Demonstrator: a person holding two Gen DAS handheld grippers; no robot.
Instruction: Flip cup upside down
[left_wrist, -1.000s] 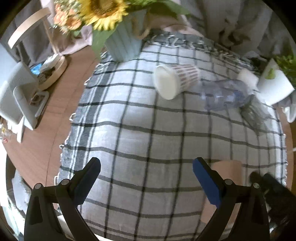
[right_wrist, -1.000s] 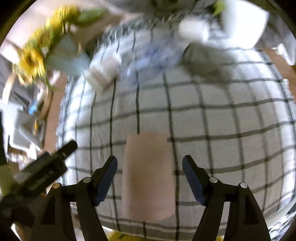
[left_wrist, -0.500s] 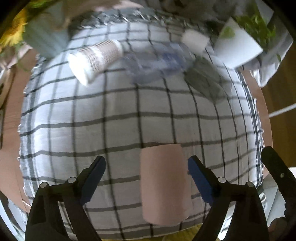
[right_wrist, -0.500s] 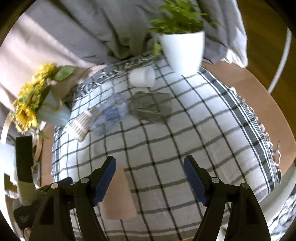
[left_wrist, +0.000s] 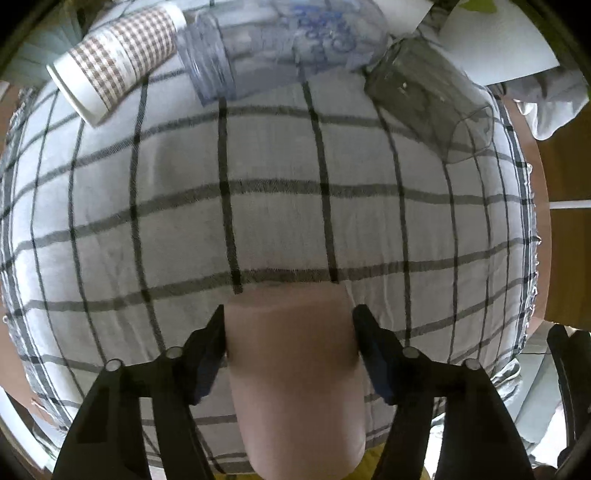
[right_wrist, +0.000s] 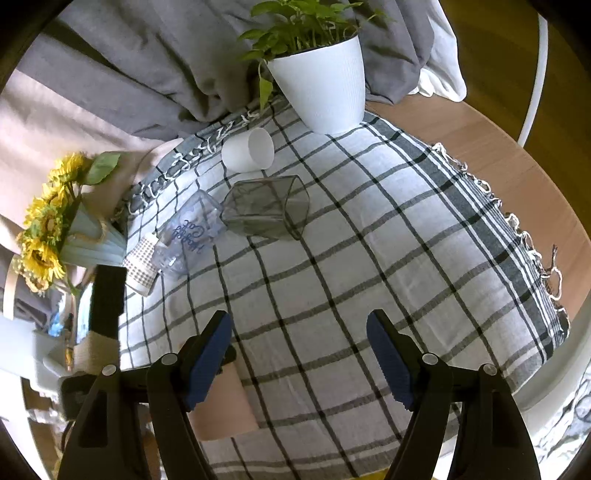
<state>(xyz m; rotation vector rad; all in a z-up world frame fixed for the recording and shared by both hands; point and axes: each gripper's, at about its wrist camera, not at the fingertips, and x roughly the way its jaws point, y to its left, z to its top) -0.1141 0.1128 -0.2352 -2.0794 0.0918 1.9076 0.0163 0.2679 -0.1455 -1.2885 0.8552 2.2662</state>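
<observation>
A pink cup (left_wrist: 295, 369) lies on its side on the checked cloth (left_wrist: 258, 192) near the front edge. My left gripper (left_wrist: 290, 343) has its two fingers around the cup, the pads touching or nearly touching its sides. In the right wrist view the pink cup (right_wrist: 225, 410) shows at the lower left, partly behind a finger. My right gripper (right_wrist: 299, 350) is open and empty above the cloth, to the right of the cup.
Further back lie a checked paper cup (left_wrist: 114, 59), a clear printed tumbler (left_wrist: 273, 48), a smoky grey glass (left_wrist: 432, 107) and a small white cup (right_wrist: 249, 149). A white plant pot (right_wrist: 321, 88) and a sunflower vase (right_wrist: 88, 240) stand at the cloth's far edge.
My left gripper has moved forward and down and closed in around the pink cup. My right gripper has stayed open, raised and to the right.
</observation>
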